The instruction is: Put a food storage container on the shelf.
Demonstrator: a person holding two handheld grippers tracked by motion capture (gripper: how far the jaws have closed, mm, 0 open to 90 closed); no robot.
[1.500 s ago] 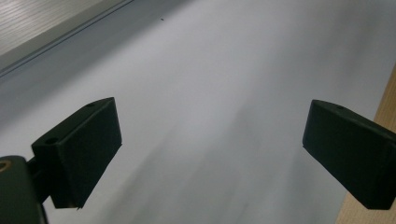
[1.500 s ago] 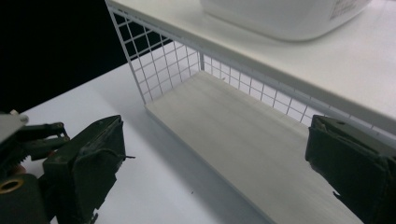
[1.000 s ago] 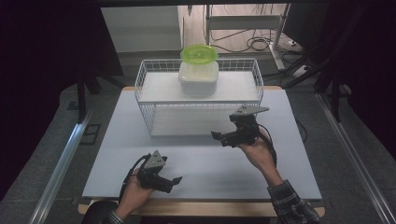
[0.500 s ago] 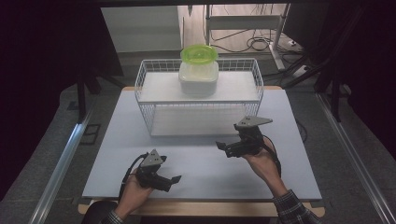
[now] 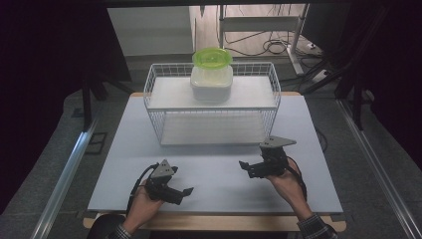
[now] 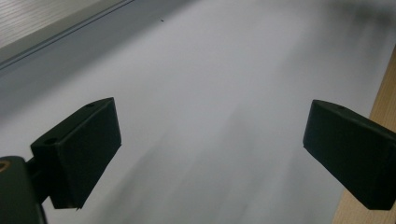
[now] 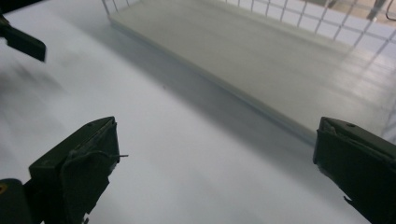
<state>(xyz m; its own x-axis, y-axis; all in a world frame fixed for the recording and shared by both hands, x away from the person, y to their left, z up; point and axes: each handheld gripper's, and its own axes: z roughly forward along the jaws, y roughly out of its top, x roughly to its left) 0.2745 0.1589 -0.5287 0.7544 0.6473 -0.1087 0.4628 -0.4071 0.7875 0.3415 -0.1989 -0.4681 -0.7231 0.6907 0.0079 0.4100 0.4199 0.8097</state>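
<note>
Both grippers hang empty over the pale table (image 5: 124, 149), jaws spread wide. The right gripper (image 5: 247, 169) sits at about 4 o'clock from the wire rack (image 5: 152, 99), nose turned left toward the table's middle, wrist low. The left gripper (image 5: 183, 193) rests near the front edge at 7 o'clock, nose pointing right. The white container (image 5: 211, 87) with its green lid (image 5: 212, 58) stands on the rack's upper shelf at 12 o'clock, well apart from both. Reaching it well likely means lifting clear of the rack's rim first.
</note>
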